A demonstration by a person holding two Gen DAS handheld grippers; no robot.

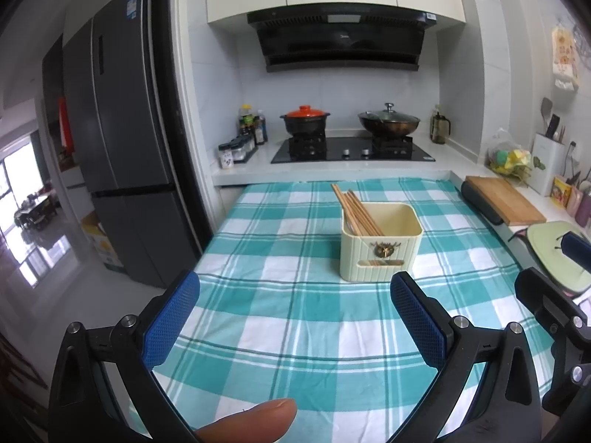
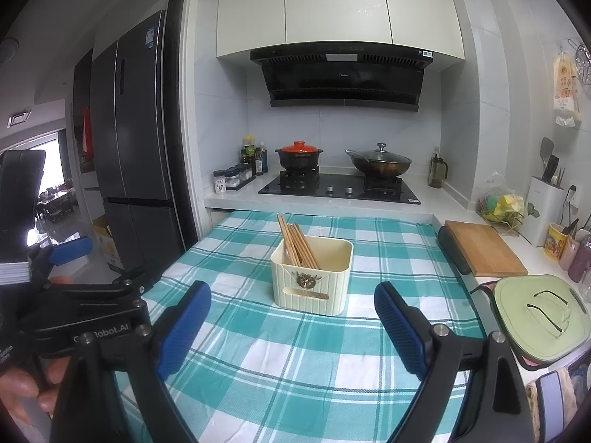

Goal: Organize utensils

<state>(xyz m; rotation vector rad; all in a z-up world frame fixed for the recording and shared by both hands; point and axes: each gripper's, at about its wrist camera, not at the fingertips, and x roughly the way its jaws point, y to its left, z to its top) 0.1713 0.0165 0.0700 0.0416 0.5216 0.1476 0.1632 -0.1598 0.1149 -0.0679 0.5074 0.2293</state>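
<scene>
A cream square utensil holder (image 1: 380,247) stands on the teal checked tablecloth (image 1: 280,317). Several wooden chopsticks (image 1: 352,210) lean in its left side. The holder (image 2: 312,275) and the chopsticks (image 2: 297,245) also show in the right wrist view. My left gripper (image 1: 295,313) is open and empty, above the cloth short of the holder. My right gripper (image 2: 291,326) is open and empty, also short of the holder. The left gripper shows at the left of the right wrist view (image 2: 70,249), and one finger of the right gripper at the right edge of the left wrist view.
A wooden cutting board (image 2: 484,247) and a green lidded appliance (image 2: 539,321) sit on the counter to the right. The stove with a red-lidded pot (image 2: 299,155) and a wok (image 2: 378,164) is behind the table. A dark fridge (image 1: 118,147) stands at the left.
</scene>
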